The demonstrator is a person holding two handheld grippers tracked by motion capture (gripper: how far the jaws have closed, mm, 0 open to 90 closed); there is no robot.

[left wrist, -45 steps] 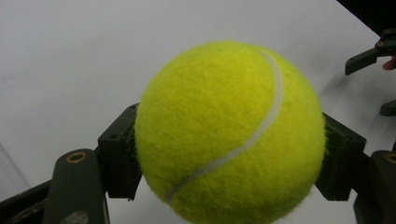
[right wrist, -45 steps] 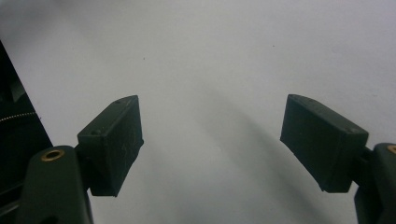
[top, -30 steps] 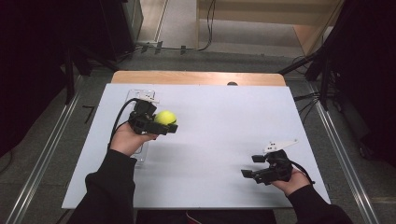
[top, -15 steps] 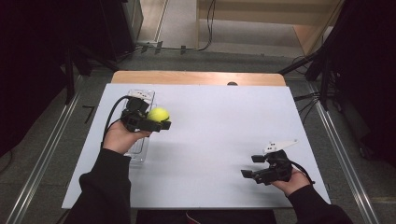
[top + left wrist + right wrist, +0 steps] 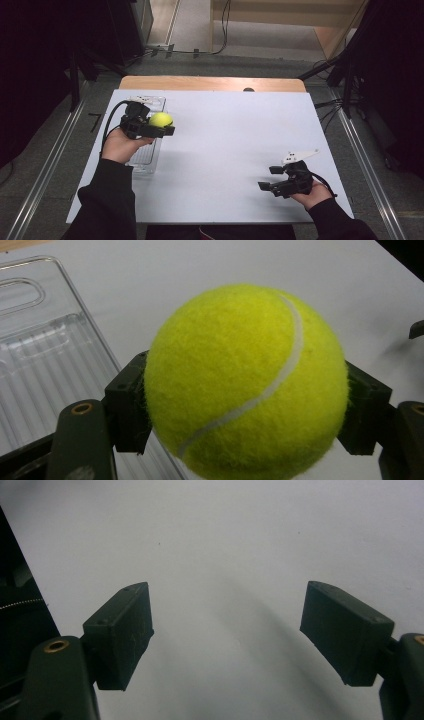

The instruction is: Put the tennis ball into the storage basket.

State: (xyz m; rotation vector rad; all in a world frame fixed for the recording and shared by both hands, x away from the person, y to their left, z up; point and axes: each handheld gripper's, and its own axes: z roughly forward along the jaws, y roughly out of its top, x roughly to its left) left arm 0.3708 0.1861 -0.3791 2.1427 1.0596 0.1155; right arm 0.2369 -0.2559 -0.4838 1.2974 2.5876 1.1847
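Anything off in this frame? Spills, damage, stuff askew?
Nothing stands out. The tennis ball sits squarely clamped in the left gripper beside the clear tray, which looks intact; the right gripper is open over bare table.

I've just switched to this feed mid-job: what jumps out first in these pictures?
The bright yellow tennis ball stands out, clamped between the jaws of the left hand-held gripper and held above the clear plastic tray at the left edge of the white table. At the near right, the right hand-held gripper sits with its jaws wide open and nothing between them.
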